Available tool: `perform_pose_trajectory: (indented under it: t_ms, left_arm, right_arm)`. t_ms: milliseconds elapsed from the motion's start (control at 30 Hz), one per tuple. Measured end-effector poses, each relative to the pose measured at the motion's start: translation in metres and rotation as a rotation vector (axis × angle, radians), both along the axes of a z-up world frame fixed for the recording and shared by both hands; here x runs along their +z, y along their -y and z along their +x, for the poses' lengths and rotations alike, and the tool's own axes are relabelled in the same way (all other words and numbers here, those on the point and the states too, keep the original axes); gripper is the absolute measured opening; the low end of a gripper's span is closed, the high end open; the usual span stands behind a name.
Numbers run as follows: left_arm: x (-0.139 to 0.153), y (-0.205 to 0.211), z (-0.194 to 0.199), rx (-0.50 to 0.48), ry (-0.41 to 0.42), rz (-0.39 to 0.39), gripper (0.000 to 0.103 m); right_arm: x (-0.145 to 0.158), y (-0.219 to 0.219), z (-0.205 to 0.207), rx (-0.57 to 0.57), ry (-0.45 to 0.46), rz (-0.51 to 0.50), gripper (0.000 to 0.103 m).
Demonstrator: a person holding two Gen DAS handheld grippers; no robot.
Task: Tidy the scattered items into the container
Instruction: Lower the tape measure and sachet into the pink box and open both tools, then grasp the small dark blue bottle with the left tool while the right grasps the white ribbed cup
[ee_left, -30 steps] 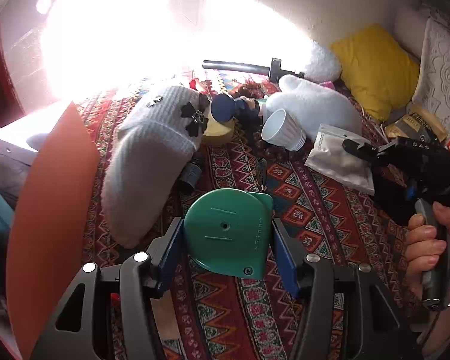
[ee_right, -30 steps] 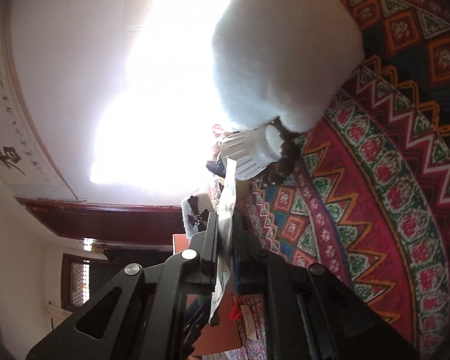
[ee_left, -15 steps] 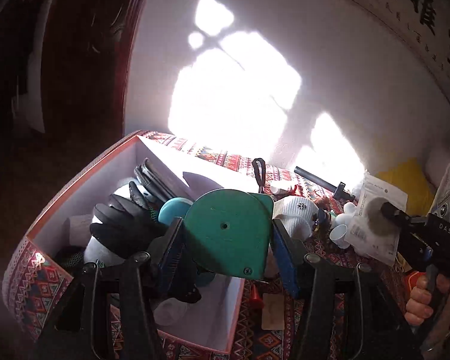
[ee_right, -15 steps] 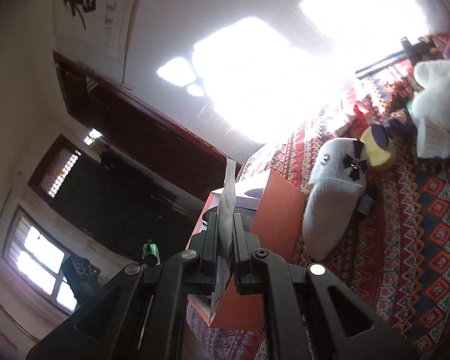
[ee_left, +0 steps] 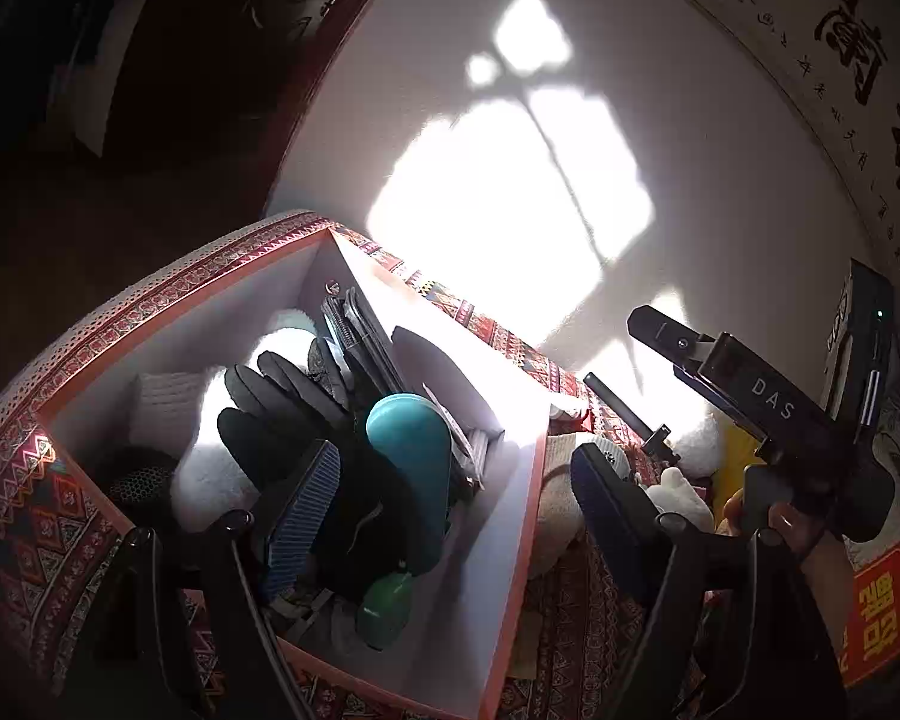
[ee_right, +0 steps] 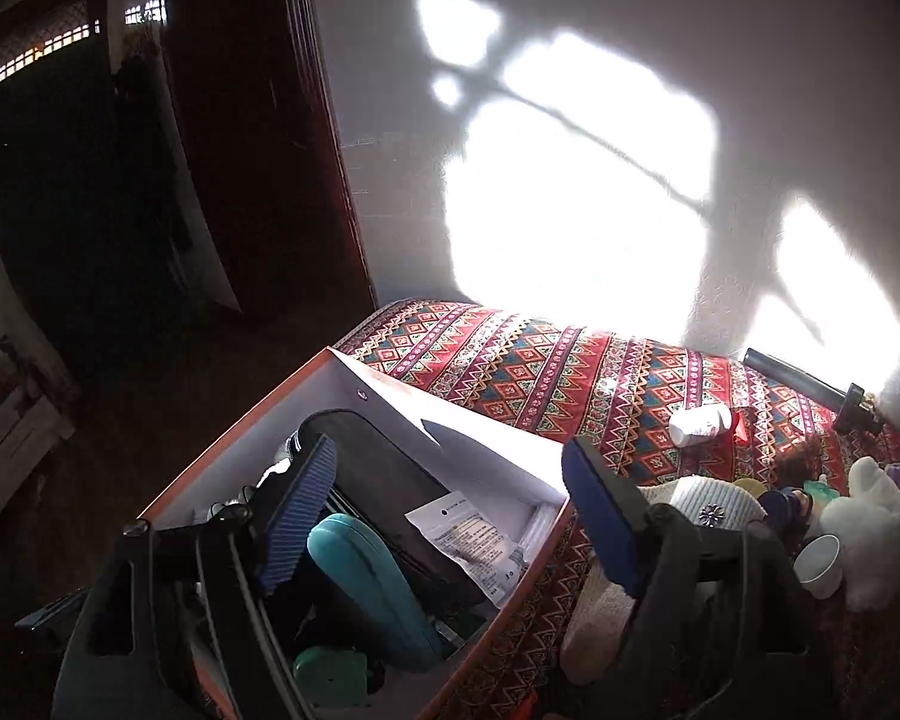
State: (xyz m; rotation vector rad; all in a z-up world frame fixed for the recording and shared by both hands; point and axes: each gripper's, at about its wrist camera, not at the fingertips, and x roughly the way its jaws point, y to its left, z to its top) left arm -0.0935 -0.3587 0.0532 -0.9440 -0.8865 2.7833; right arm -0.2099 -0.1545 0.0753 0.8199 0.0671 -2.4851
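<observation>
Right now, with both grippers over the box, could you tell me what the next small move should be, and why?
Probably swing the right gripper, its fingers opening and empty, back toward the white cup. The packet and green tape measure already lie in the box; the cup remains on the patterned cloth.

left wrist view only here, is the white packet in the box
Observer: Yes, the packet lies flat in the box, on top of a dark case.
Operator: right jaws clear of it
Observer: Yes, the right gripper is opening above it, with nothing between its jaws.
Operator: whats left outside
Observer: A white cup sits on the cloth beside a plush toy.
</observation>
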Motion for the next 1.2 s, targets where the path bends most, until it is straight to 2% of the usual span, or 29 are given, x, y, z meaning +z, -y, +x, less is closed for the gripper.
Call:
perform_pose_trajectory:
  t_ms: [133, 300, 500, 667, 733, 833, 933, 1067, 1200]
  left_arm:
    - [-0.001, -0.015, -0.001, -0.034, 0.012, -0.026, 0.079]
    - [0.0, -0.061, -0.003, -0.115, 0.011, -0.107, 0.079]
    - [-0.004, -0.154, -0.004, -0.256, -0.003, -0.268, 0.079]
    - [-0.026, -0.228, -0.011, -0.352, 0.035, -0.39, 0.079]
    - [-0.04, -0.254, -0.015, -0.376, 0.057, -0.446, 0.079]
    - [-0.062, -0.291, -0.027, -0.435, 0.075, -0.505, 0.079]
    - [-0.086, -0.325, -0.048, -0.525, 0.1, -0.543, 0.079]
    - [-0.116, -0.344, -0.089, -0.627, 0.172, -0.46, 0.079]
    - [-0.15, -0.352, -0.145, -0.616, 0.27, -0.542, 0.079]
  right_arm:
    - [0.009, -0.037, 0.014, -0.008, -0.012, -0.026, 0.086]
    - [0.004, -0.148, 0.022, -0.127, 0.053, -0.2, 0.086]
    - [-0.058, -0.286, 0.025, -0.323, 0.214, -0.377, 0.085]
    - [-0.118, -0.36, 0.033, -0.453, 0.318, -0.504, 0.081]
    - [-0.136, -0.378, 0.029, -0.49, 0.374, -0.547, 0.079]
    - [-0.15, -0.389, 0.013, -0.48, 0.438, -0.63, 0.079]
    - [-0.158, -0.387, -0.011, -0.5, 0.448, -0.595, 0.079]
    - [-0.177, -0.384, -0.053, -0.524, 0.483, -0.575, 0.081]
    - [-0.197, -0.378, -0.094, -0.542, 0.515, -0.542, 0.081]
